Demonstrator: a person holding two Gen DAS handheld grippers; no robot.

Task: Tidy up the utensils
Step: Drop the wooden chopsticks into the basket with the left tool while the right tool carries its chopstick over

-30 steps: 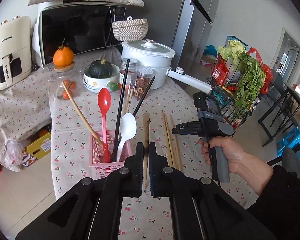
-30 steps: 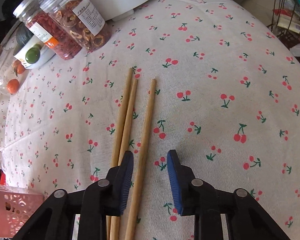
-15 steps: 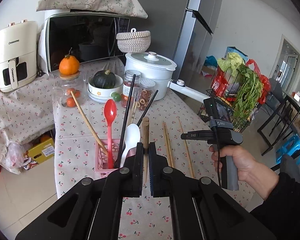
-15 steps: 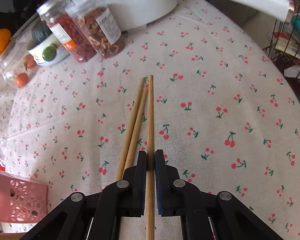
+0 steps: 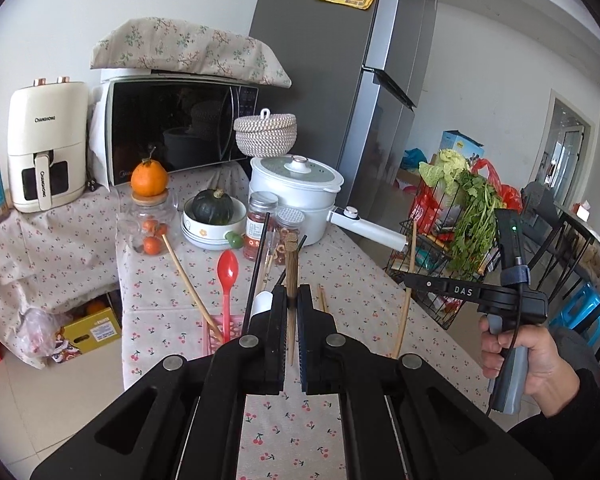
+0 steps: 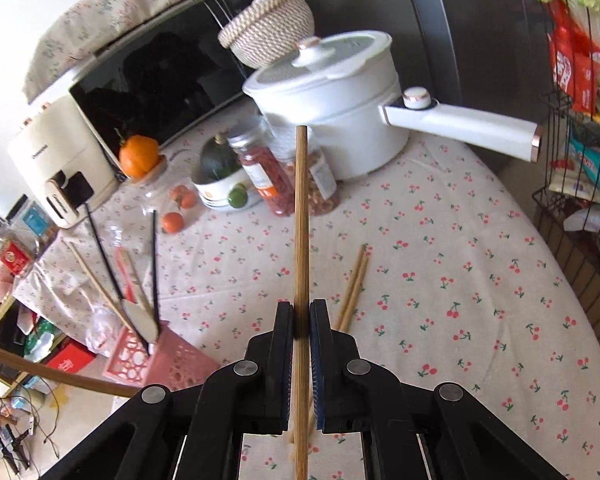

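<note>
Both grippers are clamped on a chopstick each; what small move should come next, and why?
Probably carry the right gripper toward the pink basket and stand its chopstick in. The stick is clamped and clear of the table, the basket already holds upright utensils, and two chopsticks remain on the cloth.

Present on cherry-print tablecloth (image 6: 460,280): white lidded pot (image 5: 296,196), two spice jars (image 5: 260,224), squash in bowl (image 5: 213,216); microwave (image 5: 176,132) behind.
</note>
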